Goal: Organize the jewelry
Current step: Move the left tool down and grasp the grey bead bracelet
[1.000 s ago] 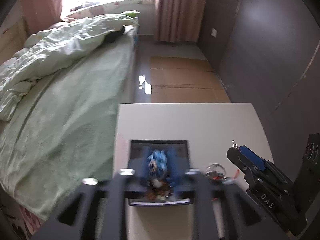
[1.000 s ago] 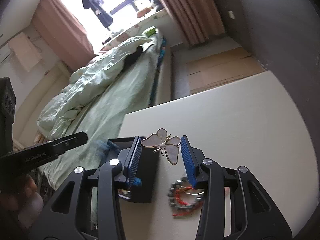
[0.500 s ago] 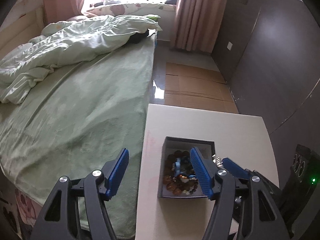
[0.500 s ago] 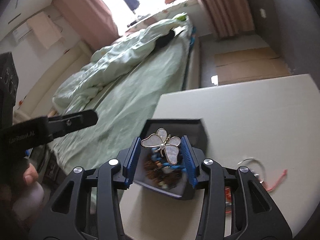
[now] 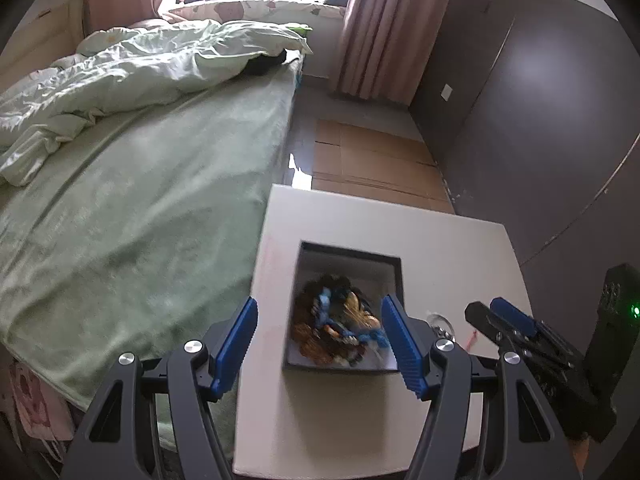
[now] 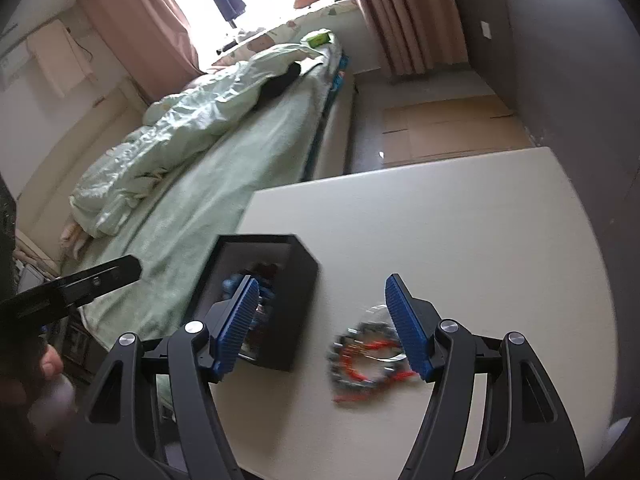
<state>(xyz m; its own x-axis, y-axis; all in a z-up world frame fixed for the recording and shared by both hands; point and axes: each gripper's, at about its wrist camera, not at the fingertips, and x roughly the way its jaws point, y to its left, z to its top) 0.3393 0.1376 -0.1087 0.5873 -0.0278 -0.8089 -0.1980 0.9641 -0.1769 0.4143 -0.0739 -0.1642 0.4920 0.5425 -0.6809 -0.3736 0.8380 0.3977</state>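
A pale table (image 5: 352, 412) stood hard against the side of a bed (image 5: 140, 216) spread with a green blanket, a rumpled pale-green duvet (image 5: 132, 68) heaped at the bed's far end. Beyond the table, flattened cardboard (image 5: 372, 160) lay on the floor, pink curtains (image 5: 380, 28) hung by the bright window, and a dark wall panel (image 5: 540, 120) ran along the table's other side.

On the table, near the edge that met the bed, sat a black box (image 5: 344, 256), open-topped, and inside it a tangled heap of jewelry (image 5: 340, 328), amber beads and blue pieces, too blurred to sort out. Beside the box, away from the bed, a beaded bracelet (image 6: 368, 360) with red cord lay loose on the tabletop, touching nothing but the surface.

The left gripper (image 5: 318, 340) hovered over the box, jaws apart, nothing pinched. The right gripper (image 6: 322, 316) hung above the stretch between box and bracelet, jaws opening, empty between the blue pads (image 6: 404, 324).
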